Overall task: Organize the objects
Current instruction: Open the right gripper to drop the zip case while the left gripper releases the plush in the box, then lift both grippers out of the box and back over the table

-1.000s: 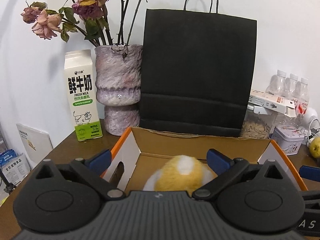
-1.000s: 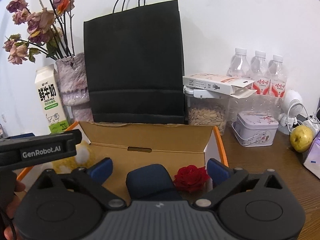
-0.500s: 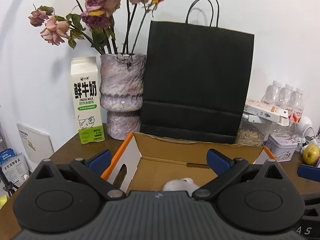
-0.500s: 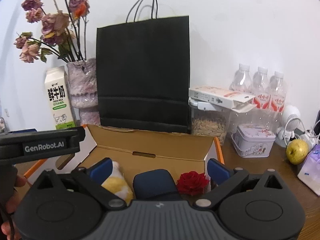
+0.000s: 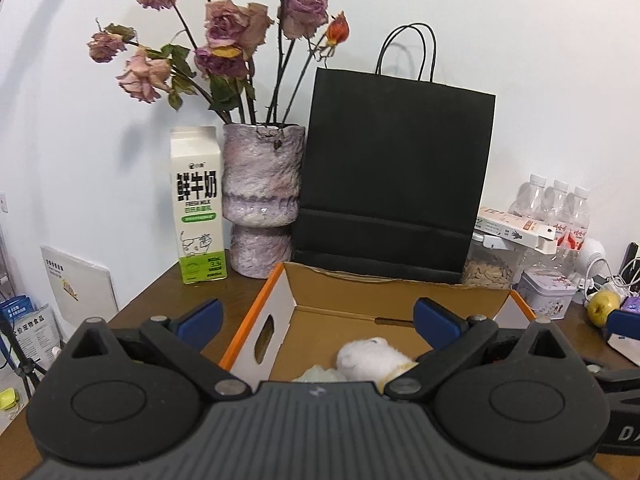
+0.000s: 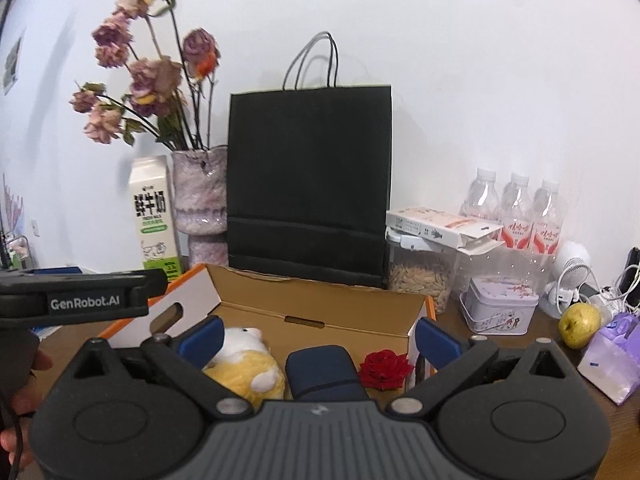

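An open cardboard box with orange edges stands on the brown table; it also shows in the right wrist view. In it lie a yellow and white plush toy, a dark blue case and a red rose. The plush toy also shows in the left wrist view. My left gripper is open and empty, raised above the box. My right gripper is open and empty, also above the box.
Behind the box stand a black paper bag, a vase of dried roses and a milk carton. To the right are a seed jar, water bottles, a tin, a pear and a purple pack.
Both grippers have lifted up and back from the box. The plush toy, earlier between my left fingers, now lies in the box.
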The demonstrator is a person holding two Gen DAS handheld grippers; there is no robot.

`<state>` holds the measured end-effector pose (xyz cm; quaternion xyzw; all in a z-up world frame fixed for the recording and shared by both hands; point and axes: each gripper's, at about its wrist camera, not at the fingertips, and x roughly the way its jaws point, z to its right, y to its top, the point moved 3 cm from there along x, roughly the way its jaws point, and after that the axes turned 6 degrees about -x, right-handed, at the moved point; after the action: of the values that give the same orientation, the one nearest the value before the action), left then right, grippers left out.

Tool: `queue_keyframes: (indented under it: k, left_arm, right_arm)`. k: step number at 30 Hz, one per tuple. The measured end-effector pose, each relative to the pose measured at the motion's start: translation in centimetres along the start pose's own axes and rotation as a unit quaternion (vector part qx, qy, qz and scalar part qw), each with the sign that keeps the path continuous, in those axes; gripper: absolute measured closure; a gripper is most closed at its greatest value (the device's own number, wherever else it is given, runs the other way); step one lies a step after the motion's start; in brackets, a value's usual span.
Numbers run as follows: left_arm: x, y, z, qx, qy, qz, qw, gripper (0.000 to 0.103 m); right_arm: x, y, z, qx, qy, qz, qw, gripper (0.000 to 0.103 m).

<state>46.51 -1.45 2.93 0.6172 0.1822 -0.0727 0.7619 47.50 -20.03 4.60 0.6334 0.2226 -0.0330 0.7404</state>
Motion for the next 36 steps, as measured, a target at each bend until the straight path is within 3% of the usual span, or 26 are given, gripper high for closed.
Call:
queue_keyframes:
  k: [17, 36]
  left_arm:
    - [-7.8, -2.3, -2.1, 0.0, -0.003, 0.002, 1.0, 0.0]
    - [-13.2, -6.8, -4.7, 0.008, 0.003, -0.03, 0.9995, 0.0]
  right_arm:
    - [-9.2, -2.7, -2.1, -0.014, 0.017, 0.041, 0.999, 0.0]
    - [-16.7, -8.3, -2.4, -0.023, 0.005, 0.038, 0.999, 0.0]
